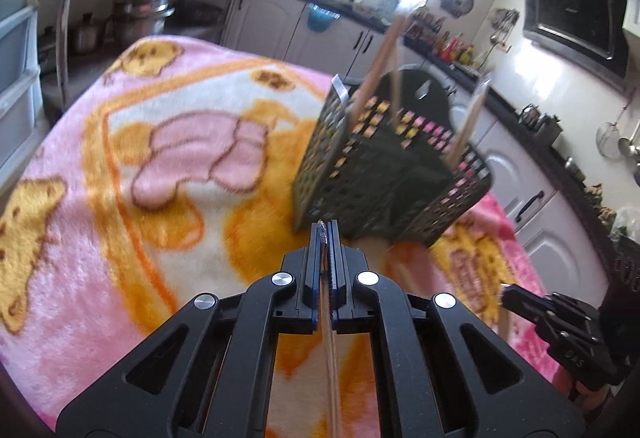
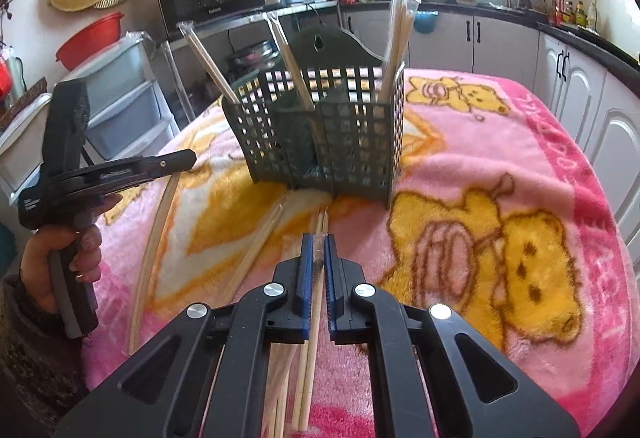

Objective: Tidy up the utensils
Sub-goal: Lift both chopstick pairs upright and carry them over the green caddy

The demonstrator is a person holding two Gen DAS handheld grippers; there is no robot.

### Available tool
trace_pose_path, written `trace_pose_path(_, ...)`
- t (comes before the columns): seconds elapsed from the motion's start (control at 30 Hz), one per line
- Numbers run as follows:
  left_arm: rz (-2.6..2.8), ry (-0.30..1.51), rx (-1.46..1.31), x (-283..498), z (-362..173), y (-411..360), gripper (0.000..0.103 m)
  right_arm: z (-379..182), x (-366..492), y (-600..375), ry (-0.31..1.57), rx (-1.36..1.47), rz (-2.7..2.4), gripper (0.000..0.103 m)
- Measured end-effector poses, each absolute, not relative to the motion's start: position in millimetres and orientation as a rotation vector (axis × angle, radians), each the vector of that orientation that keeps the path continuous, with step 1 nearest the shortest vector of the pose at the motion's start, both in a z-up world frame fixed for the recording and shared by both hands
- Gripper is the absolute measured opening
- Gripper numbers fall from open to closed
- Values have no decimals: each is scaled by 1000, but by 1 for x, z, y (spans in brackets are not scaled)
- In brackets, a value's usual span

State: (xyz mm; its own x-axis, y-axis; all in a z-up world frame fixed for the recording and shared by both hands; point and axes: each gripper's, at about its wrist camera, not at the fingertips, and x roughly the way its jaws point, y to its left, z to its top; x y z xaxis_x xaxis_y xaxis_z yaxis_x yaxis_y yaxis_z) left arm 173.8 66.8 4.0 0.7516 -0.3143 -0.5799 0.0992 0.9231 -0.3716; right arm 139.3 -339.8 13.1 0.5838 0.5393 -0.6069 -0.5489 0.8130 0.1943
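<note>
Left wrist view: left claw [image 1: 325, 234] clenched on one chopstick [image 1: 330, 338]; basket [image 1: 384, 166] at 12 o'clock. Right claw [image 2: 319, 242] clamps a wrapped pair [image 2: 310, 358].

Blanket [image 2: 500, 158] right of basket [image 2: 320, 142] free; loose chopsticks [image 2: 256, 250] crowd front; upright sticks [image 2: 394, 46] obstruct top.

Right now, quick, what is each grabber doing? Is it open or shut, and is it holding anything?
Left gripper: shut on a wrapped chopstick pair.
Right gripper: shut on another wrapped pair of chopsticks.
</note>
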Motion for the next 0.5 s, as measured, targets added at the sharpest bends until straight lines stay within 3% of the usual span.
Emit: trace_pose_path(0.5, -300, 555, -294, 158, 61, 42, 1, 67, 135, -331, 543, -19, 688, 5)
